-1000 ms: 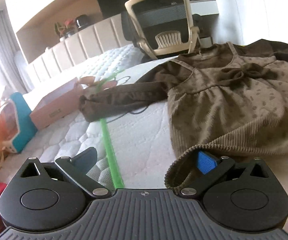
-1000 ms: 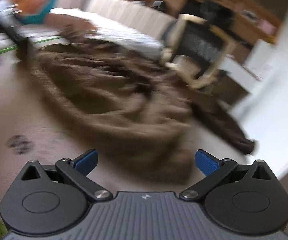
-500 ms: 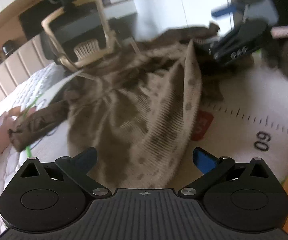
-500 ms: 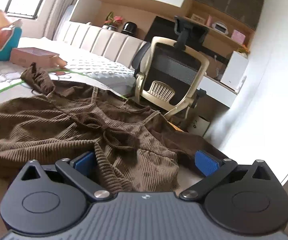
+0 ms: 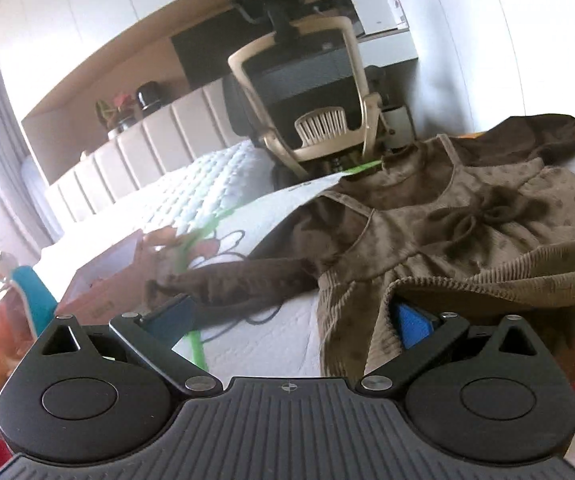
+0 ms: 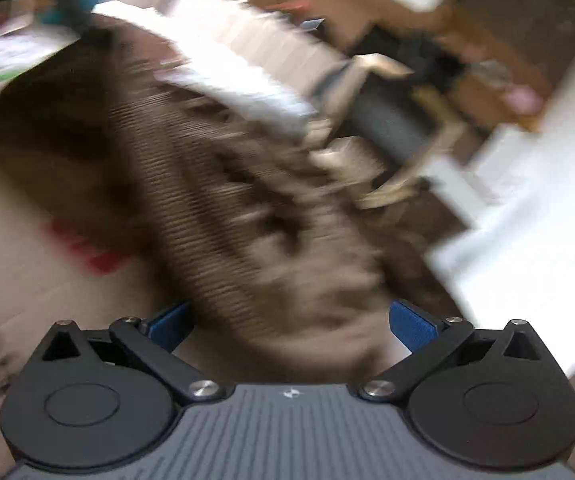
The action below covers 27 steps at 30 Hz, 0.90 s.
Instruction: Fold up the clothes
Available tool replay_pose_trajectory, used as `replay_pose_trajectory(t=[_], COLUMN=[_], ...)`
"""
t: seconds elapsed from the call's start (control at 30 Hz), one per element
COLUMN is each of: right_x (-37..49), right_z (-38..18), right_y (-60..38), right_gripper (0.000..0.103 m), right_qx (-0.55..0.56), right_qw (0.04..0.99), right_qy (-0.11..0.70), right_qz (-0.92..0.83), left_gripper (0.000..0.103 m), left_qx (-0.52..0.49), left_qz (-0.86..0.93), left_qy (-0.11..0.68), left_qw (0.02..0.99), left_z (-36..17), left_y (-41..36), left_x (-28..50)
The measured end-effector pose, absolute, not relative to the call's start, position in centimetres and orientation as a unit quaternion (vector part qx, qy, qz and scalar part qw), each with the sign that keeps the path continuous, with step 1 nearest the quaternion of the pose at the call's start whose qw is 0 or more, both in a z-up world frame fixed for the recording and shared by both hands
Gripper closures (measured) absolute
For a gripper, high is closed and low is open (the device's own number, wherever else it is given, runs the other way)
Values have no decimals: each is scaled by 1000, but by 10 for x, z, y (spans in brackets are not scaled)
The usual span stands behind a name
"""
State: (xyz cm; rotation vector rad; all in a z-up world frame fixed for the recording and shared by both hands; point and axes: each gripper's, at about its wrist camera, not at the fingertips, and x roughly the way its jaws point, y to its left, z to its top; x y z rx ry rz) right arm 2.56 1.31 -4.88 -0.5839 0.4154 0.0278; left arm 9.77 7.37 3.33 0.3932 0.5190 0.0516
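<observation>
A small brown corduroy dress (image 5: 467, 236) with dots, a bow and darker long sleeves lies spread on the white mattress (image 5: 271, 344). My left gripper (image 5: 291, 320) is open at the dress's lower left corner; the hem drapes over its right fingertip (image 5: 411, 326), its left fingertip (image 5: 169, 316) is bare. In the blurred right wrist view the dress (image 6: 223, 184) lies straight ahead, and my right gripper (image 6: 289, 324) is open with the cloth's edge between its fingers.
A pink box (image 5: 107, 276) and a teal item (image 5: 33, 296) sit left on the bed. A green strip (image 5: 195, 344) runs across the mattress. An office chair (image 5: 311, 92) stands behind the bed. A red patch (image 6: 87, 248) shows beside the dress.
The left view has swung back to the dress's lower left corner, with the hem over the right finger again. The right gripper is moving fast; its view has gone blurred.
</observation>
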Motion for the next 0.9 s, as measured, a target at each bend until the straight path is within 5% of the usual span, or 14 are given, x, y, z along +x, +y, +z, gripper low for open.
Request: replay_pose_trajectory(t=[0.13,0.4,0.7,0.9], right_x=[35,43,0,-6], right_z=[-29,-69,40,9], right_y=[-32,-53,-40,-38], right_gripper=[0,0,0,0], right_qx=[-199,-277,-250,-309], right_qw=[957,923,961,941], right_qy=[202,255,53,117], right_qz=[-55,-75,-104,-69], left_gripper=[0,0,0,0], left_qx=[181,173,189,195], left_qz=[-17,-67,80,83], left_qy=[284,345,247,246], left_qw=[942,920,947,946], left_z=[14,-29,40,37], left_y=[74,84,121,123], left_x=[74,40,42,30])
